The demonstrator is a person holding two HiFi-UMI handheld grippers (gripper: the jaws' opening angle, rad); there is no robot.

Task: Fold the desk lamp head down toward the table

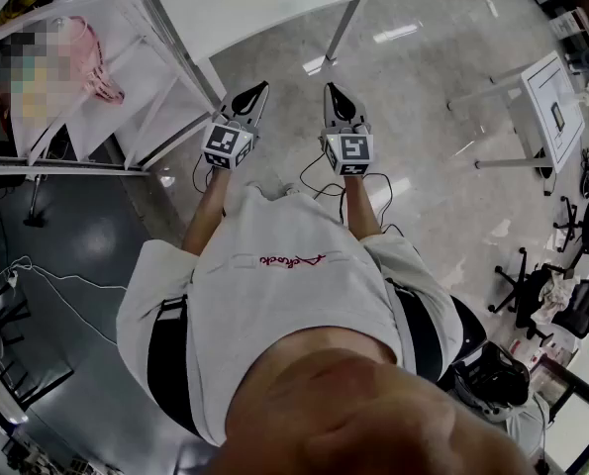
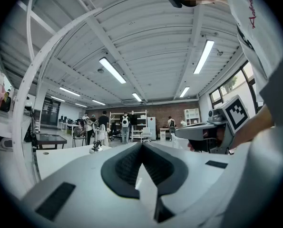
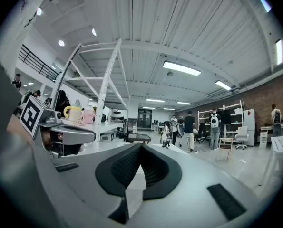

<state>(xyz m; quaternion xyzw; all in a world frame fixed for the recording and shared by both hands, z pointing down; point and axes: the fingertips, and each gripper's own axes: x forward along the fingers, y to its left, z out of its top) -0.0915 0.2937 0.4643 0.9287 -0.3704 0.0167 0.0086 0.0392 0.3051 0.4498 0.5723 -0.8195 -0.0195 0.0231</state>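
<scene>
Grey left gripper [image 1: 261, 88], right gripper [image 1: 331, 90] — jaws clenched, empty, above floor [image 1: 428, 181].

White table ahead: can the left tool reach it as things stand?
Probably, with a short advance: the left tool, shut and empty, is just short of the white table; nothing stands between.
</scene>
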